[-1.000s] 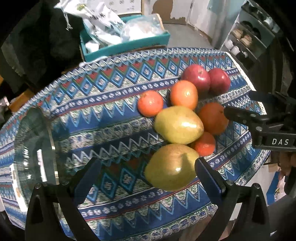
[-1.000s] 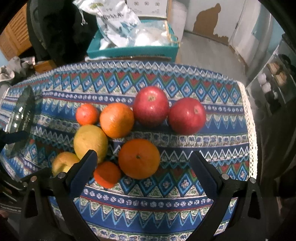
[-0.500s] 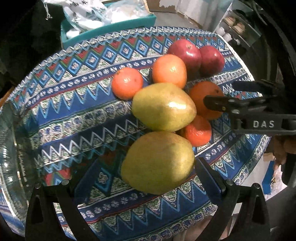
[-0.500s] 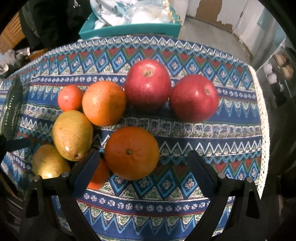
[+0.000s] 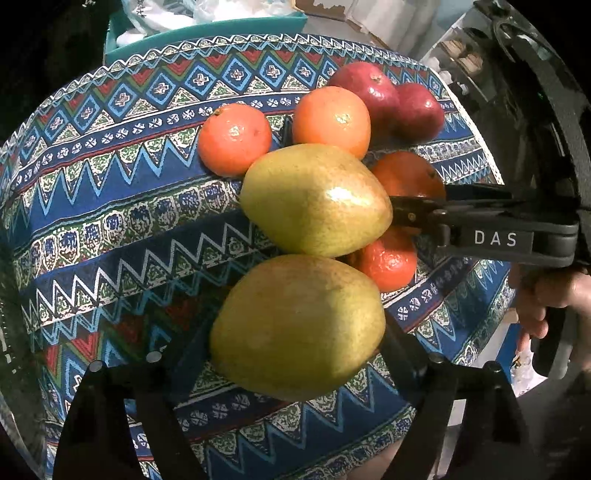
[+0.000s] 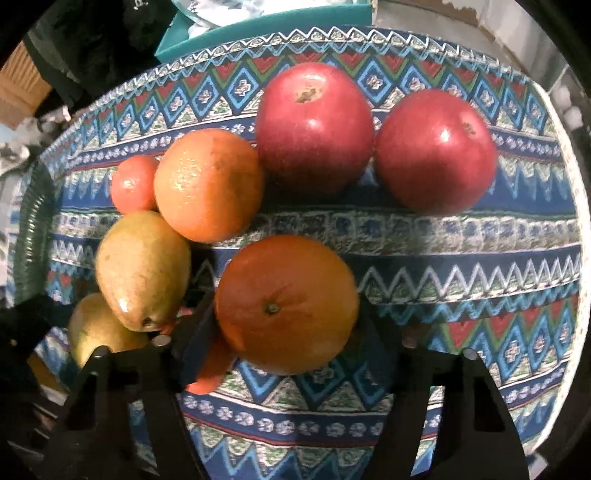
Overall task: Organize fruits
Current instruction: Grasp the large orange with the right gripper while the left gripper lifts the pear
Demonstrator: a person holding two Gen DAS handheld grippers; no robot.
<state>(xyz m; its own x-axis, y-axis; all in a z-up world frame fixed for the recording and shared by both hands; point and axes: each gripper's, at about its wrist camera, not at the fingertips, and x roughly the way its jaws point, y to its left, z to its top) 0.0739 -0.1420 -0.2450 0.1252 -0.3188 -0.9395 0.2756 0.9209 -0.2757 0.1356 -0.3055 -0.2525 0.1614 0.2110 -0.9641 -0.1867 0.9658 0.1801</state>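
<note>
Bare tablecloth (image 5: 110, 206) left of clustered fruit (image 5: 314, 199).

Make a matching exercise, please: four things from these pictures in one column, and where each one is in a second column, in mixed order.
Things:
1. near pear
2. large orange
3. two apples
4. teal bin

Places:
A. behind the table
B. between the left gripper's fingers
C. side by side at the far end of the fruit
D. between the right gripper's fingers

Pairs: 1-B, 2-D, 3-C, 4-A
</note>
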